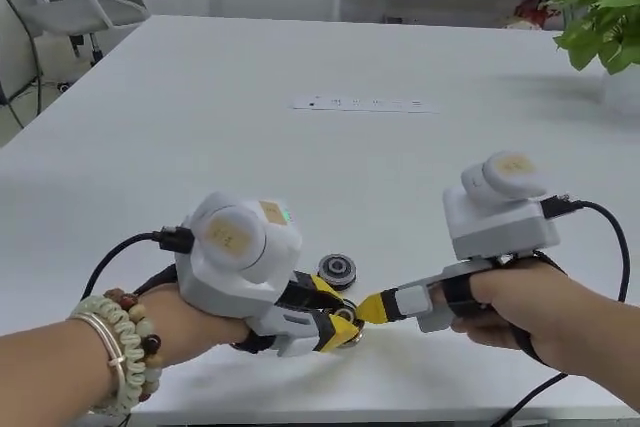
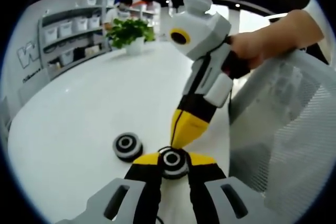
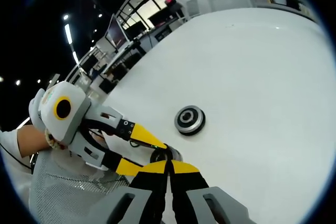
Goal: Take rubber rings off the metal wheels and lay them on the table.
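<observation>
A wheel [image 2: 173, 162] is gripped across its rim by the left gripper [image 2: 172, 159], whose yellow-tipped jaws are closed on either side of it; it is held low over the near edge of the table [image 1: 300, 67], just in front of the person. The right gripper [image 2: 183, 135] is brought in from the opposite side, its two jaws pressed together into one point that is set against the top of the wheel's rim. Whether any rubber is pinched between those jaws cannot be told. In the right gripper view the same meeting is seen from behind the closed jaws of the right gripper [image 3: 169, 165], with the left gripper [image 3: 160, 150] reaching in from the left and the wheel [image 3: 164, 155] partly hidden behind the tips.

A second wheel [image 1: 337, 269] is left lying flat on the table, near the grippers but apart from both. A black ring [image 3: 190, 131] is seen around its metal hub.

The left gripper is held by a hand [image 1: 190, 332] with bead bracelets [image 1: 125, 347] on its wrist. The right one is held by the other hand [image 1: 530, 312], and a black cable is trailed from each. Further back on the table a white power strip [image 1: 365, 104] is laid flat, and a plant [image 1: 600, 17] is stood at the far right
</observation>
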`<state>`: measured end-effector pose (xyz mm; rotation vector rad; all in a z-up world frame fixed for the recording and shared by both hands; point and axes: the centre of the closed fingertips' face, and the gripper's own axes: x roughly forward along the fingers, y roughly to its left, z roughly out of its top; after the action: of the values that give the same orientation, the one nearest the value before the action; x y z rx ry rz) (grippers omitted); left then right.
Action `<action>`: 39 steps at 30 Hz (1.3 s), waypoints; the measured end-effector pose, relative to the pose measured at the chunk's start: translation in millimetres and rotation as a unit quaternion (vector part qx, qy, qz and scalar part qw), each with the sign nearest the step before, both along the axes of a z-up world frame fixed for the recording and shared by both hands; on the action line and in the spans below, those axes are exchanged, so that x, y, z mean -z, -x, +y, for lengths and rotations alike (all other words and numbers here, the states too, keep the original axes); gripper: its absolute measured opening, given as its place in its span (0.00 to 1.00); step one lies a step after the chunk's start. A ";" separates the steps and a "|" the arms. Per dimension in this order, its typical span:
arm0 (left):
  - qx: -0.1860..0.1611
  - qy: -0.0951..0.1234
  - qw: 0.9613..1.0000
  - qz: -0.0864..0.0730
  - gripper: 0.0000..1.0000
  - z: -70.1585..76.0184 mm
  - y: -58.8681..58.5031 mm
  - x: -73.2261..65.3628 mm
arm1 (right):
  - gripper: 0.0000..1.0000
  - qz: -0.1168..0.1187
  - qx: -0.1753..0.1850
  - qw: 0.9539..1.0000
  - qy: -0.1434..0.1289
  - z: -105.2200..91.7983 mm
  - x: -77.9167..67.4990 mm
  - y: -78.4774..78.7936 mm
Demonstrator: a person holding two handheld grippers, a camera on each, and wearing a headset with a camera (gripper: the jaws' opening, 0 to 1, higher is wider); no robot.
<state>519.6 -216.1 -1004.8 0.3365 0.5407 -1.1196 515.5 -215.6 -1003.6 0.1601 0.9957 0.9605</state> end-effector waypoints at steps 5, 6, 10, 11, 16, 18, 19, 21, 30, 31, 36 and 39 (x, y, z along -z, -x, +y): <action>0.001 0.007 1.000 -0.005 0.22 -2.7 -0.9 -6.5 | 0.00 0.000 0.003 1.000 0.002 -1.6 1.7 -1.8; 0.001 0.008 1.000 -0.006 0.23 -3.0 -1.3 -7.9 | 0.00 0.000 0.003 1.000 0.005 -2.5 2.8 -1.9; 0.002 0.015 1.000 -0.016 0.25 -5.5 -2.5 -17.0 | 0.00 0.002 0.003 1.000 0.004 -3.5 3.8 -2.4; 0.004 0.017 1.000 -0.020 0.26 -6.3 -2.5 -19.3 | 0.00 0.001 0.003 1.000 0.005 -3.7 3.8 -2.5; 0.013 0.041 0.999 -0.008 0.31 -11.0 5.3 -32.7 | 0.00 0.001 0.001 1.000 0.007 -4.8 5.2 -4.4; 0.018 0.043 0.999 -0.011 0.36 -11.0 7.2 -39.9 | 0.00 0.003 0.001 1.000 0.007 -4.6 5.6 -4.8; 0.021 0.041 0.999 -0.018 0.39 -10.5 6.8 -43.1 | 0.00 0.003 0.001 1.000 0.007 -4.5 5.9 -4.8; 0.026 0.038 0.999 -0.026 0.42 -8.4 7.0 -51.3 | 0.00 0.004 0.000 1.000 0.007 -4.1 6.1 -5.2; 0.030 0.027 0.998 -0.043 0.49 20.0 13.8 -84.9 | 0.00 0.000 0.005 1.000 -0.001 -3.9 3.2 -10.1; 0.027 0.029 0.998 -0.044 0.50 23.2 14.6 -88.4 | 0.00 0.000 0.007 1.000 -0.003 -3.6 2.2 -10.5; 0.008 0.041 0.998 -0.051 0.57 40.8 20.5 -105.5 | 0.00 0.000 0.010 1.000 -0.009 -2.8 0.5 -12.5; -0.015 0.054 0.997 -0.061 0.59 53.9 23.4 -118.9 | 0.00 0.000 0.013 1.000 -0.013 -2.7 -1.6 -13.9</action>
<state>496.3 -162.2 -886.0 0.3006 0.3747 -1.0871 529.3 -218.2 -1002.0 0.1943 0.9784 0.9506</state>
